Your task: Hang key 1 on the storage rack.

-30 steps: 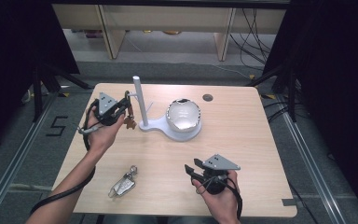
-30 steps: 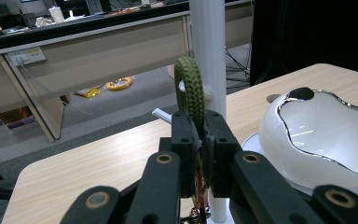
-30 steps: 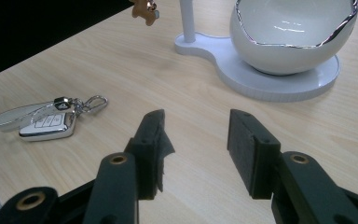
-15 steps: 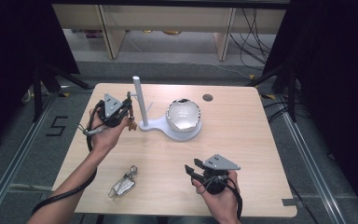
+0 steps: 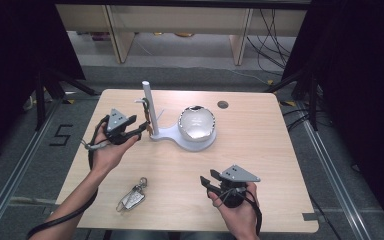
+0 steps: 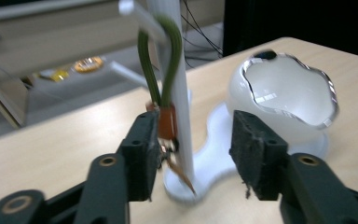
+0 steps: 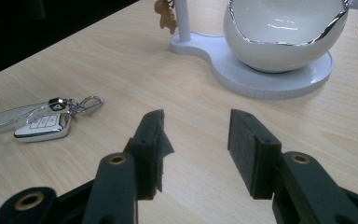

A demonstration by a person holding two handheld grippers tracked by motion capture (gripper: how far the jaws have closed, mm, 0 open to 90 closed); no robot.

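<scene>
The left gripper (image 5: 139, 131) has just been opened, its jaws set apart beside the green-looped keychain (image 6: 161, 84), which is hung on the white post (image 5: 149, 107) at the table's far left. The right gripper (image 5: 207, 184) is held open and empty near the front edge, right of the car key (image 5: 132, 198).

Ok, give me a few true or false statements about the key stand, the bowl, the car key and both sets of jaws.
1. A green-looped keychain hangs on the white post. True.
2. The left gripper is clamped on the keychain. False: its jaws have just been opening and stand apart beside it.
3. The car key lies in the white bowl. False: it lies on the table.
4. The right gripper holds nothing. True.
5. The bowl sits on the stand's base. True.
</scene>
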